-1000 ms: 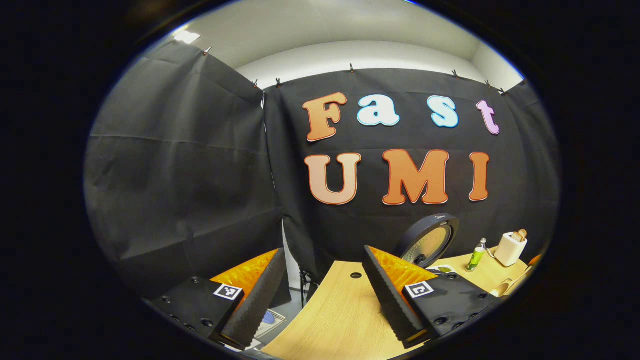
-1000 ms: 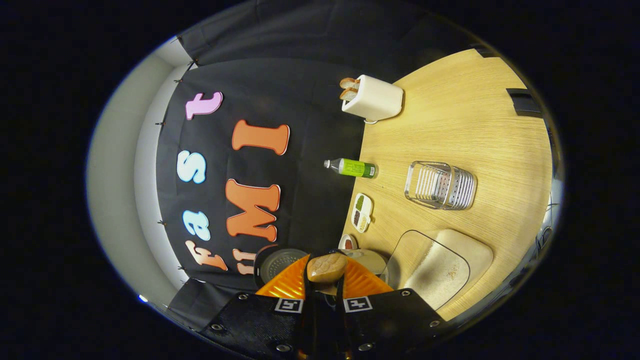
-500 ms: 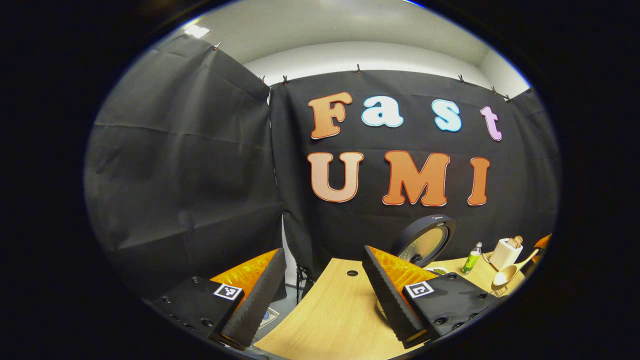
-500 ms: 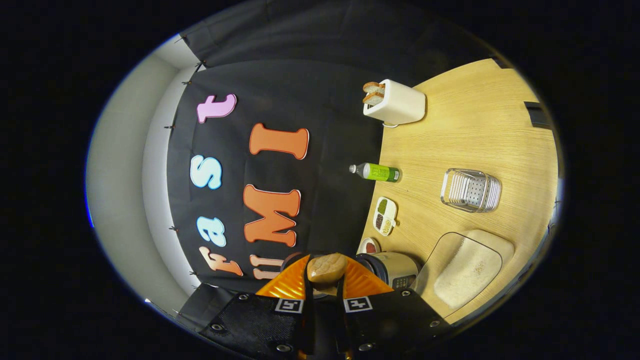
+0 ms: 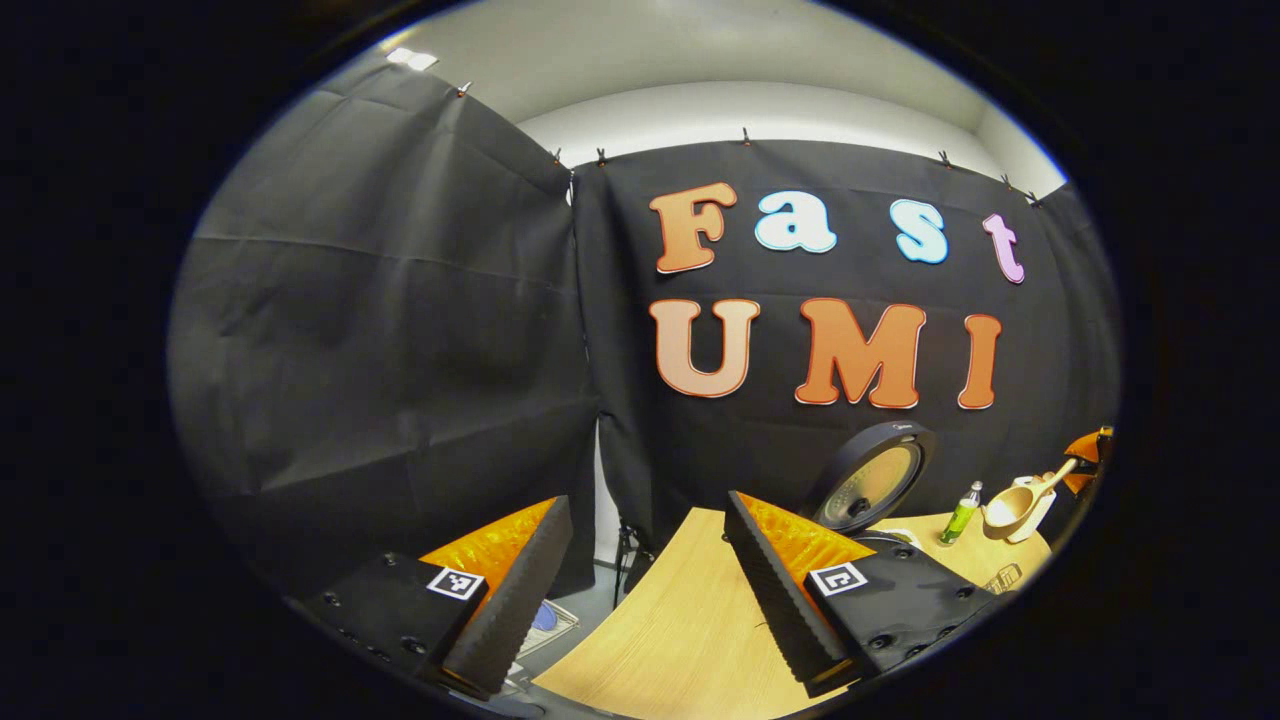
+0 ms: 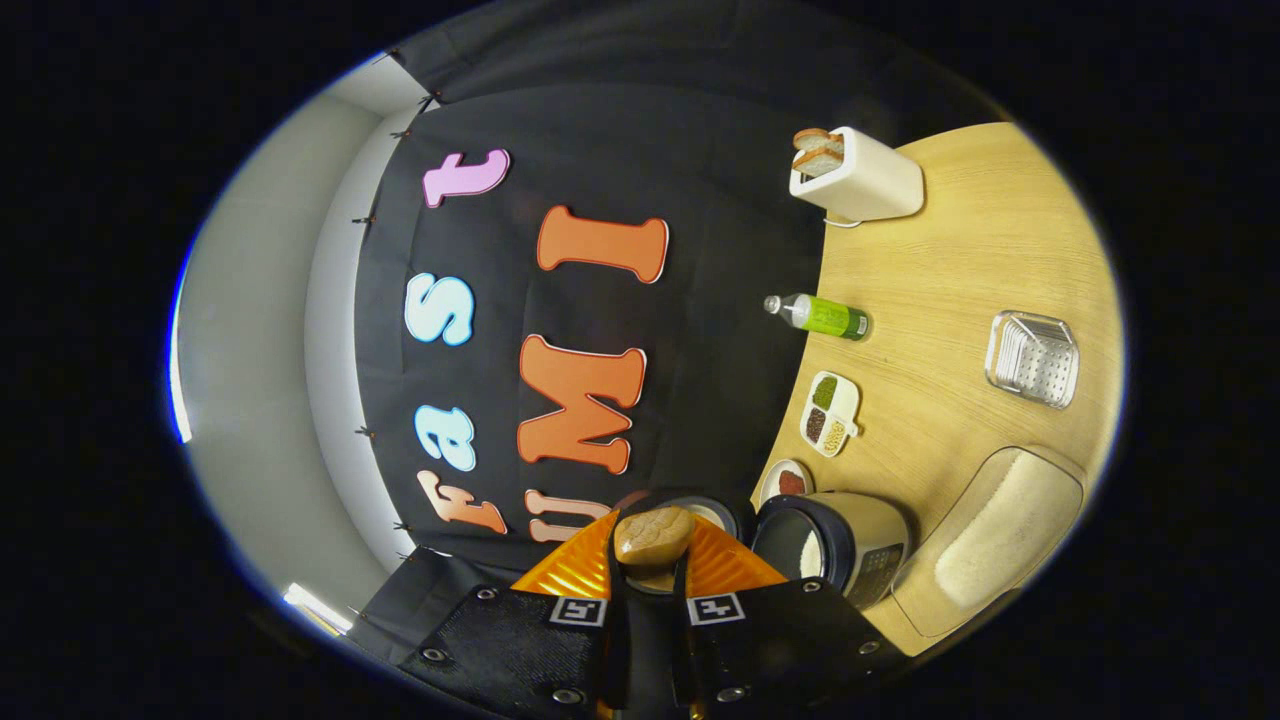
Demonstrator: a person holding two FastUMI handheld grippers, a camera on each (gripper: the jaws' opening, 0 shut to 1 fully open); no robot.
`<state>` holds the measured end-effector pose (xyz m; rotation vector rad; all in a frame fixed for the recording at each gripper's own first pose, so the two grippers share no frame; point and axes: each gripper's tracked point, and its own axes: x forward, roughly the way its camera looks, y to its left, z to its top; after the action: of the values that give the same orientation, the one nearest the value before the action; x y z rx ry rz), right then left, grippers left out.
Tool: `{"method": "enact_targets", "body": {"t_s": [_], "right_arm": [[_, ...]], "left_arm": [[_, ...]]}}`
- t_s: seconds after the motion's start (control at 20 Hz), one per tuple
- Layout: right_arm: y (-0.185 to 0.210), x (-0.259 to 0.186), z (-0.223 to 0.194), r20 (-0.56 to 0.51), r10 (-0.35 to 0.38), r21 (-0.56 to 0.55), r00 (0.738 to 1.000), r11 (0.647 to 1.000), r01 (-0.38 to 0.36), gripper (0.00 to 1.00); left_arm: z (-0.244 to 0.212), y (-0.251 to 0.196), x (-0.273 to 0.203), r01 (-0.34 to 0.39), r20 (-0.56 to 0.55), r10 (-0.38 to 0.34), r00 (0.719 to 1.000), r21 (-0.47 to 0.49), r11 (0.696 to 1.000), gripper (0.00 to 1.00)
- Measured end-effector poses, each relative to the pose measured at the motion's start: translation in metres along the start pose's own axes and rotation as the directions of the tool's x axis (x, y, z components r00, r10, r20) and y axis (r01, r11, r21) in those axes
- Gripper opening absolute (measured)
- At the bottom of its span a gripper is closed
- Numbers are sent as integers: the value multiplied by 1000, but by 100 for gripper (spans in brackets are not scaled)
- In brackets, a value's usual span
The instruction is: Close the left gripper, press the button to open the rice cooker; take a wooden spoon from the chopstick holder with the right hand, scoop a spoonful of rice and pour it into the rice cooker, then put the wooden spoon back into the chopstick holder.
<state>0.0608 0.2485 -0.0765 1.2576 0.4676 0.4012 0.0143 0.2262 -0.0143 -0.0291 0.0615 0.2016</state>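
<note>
My right gripper [image 6: 651,556] is shut on the wooden spoon [image 6: 655,535], whose rounded end shows between the fingers. In the left gripper view the spoon [image 5: 1012,507] hangs above the table's far right with its bowl to the left, held by the right gripper [image 5: 1086,452]. Below and to the right of the spoon stands the rice cooker [image 6: 845,540], open, with something white inside. Its raised lid [image 5: 868,485] faces the left gripper. The metal chopstick holder [image 6: 1032,357] stands farther off on the table. My left gripper [image 5: 640,565] hangs open above the table's left end with nothing between its fingers.
A clear box of rice [image 6: 1000,535] lies beside the cooker. Along the wall edge of the wooden table [image 6: 960,260] stand a white toaster [image 6: 860,182] with bread, a green bottle [image 6: 822,316], a divided dish [image 6: 830,412] and a small red-filled dish [image 6: 786,482].
The right gripper has drawn back with the spoon, which shows higher and farther right in the left gripper view. The cooker's open pot has come into the right gripper view. The left gripper stays open.
</note>
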Motion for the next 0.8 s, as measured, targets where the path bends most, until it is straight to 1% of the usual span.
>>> {"method": "enact_targets", "body": {"t_s": [0.1,0.15,0.45,0.55,0.7,0.8], "right_arm": [[10,14,-7,-14,13,-12,1000,1000,-13,15],[12,21,-8,-18,15,-20,1000,1000,-15,15],[19,58,-27,-49,4,-75,999,997,-8,15],[18,65,-35,-59,-7,-136,998,991,-1,15],[21,76,-44,-54,-23,-257,998,966,9,15],[26,81,-51,-58,-20,-298,998,954,2,15]], "left_arm": [[-1,11,-5,-21,0,21,1000,-5,1000,100],[-3,16,-8,-32,-2,32,999,-4,999,97],[-2,50,-20,-91,10,91,996,-2,996,97],[-3,57,-22,-100,13,100,995,5,995,97],[-7,64,-26,-109,7,109,994,10,994,98],[-8,68,-27,-116,6,116,993,16,993,97]]}}
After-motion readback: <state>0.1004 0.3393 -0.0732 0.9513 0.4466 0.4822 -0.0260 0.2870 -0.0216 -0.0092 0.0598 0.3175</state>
